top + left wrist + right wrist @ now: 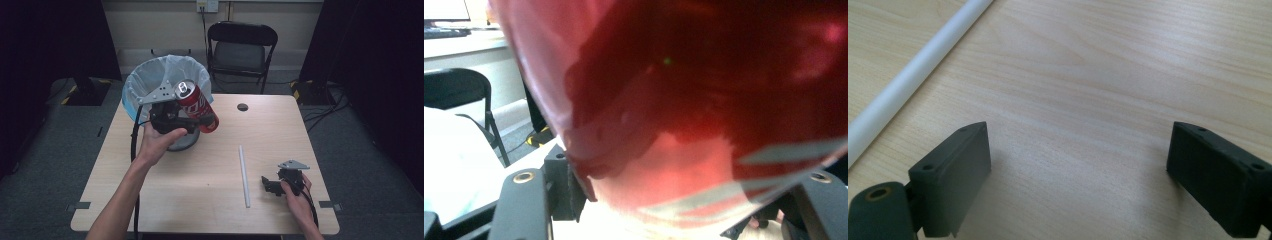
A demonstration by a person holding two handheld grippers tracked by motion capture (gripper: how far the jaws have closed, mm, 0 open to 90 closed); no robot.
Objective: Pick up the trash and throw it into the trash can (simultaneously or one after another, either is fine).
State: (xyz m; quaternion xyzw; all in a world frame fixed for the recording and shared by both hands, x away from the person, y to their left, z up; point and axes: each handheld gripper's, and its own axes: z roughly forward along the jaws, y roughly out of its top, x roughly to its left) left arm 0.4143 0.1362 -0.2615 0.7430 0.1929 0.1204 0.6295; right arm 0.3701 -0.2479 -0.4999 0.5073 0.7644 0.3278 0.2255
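The left gripper is clamping a red can, tilted beside the lined bin. The right gripper is resting on the table, jaws apart.

Can before bin, tube perhaps mid-table

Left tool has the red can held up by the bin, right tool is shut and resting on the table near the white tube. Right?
Not quite: the right tool is open. The right gripper view shows its jaws wide apart over bare table beside the white tube. The left tool does hold the red can by the bin.
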